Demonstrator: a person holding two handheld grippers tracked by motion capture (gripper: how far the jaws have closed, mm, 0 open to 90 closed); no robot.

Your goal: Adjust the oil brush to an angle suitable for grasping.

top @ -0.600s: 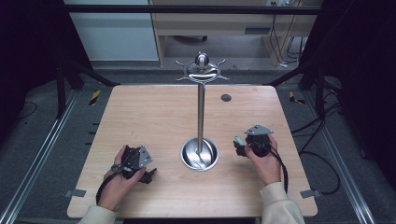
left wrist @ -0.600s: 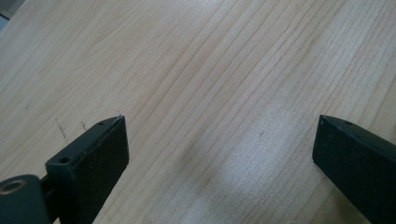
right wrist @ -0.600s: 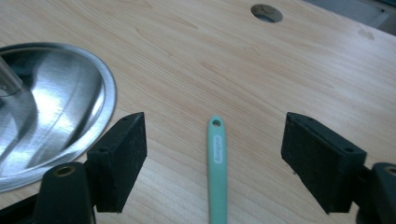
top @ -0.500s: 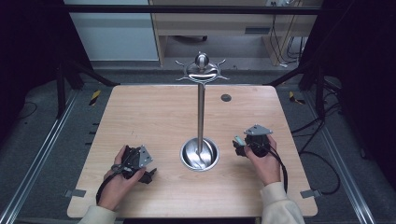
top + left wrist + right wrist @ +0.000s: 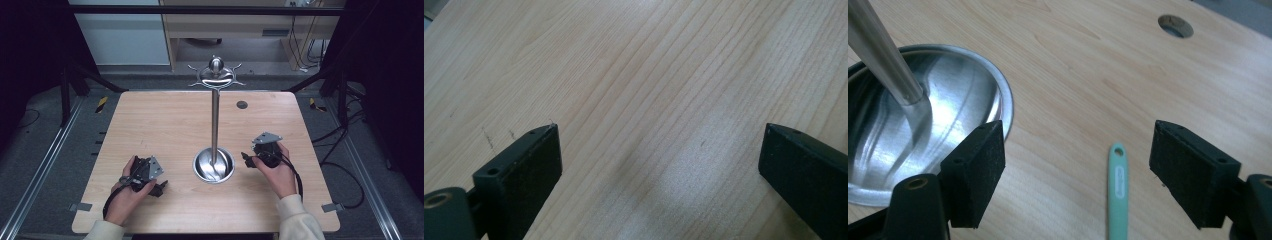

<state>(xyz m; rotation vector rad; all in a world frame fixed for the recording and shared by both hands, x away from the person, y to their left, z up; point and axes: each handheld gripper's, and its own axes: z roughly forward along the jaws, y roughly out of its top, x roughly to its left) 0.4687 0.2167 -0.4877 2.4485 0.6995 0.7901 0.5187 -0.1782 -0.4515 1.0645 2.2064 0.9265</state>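
Observation:
A tall steel stand (image 5: 215, 120) with a round dish base (image 5: 214, 165) and hooks at its top rises from the middle of the wooden table (image 5: 165, 125). My right gripper (image 5: 249, 159) rests on the table just right of the base, jaws open. In the right gripper view a mint-green handle (image 5: 1118, 195) with a hole at its tip lies flat between the open jaws, untouched, with the dish rim (image 5: 1003, 95) to the left. My left gripper (image 5: 159, 187) lies at the front left, held by a hand, jaws open over bare wood (image 5: 649, 100).
A round cable hole (image 5: 242, 104) sits in the table near its far right side, seen too as the hole (image 5: 1175, 25) in the right gripper view. Dark frame legs and cables stand on the floor around the table.

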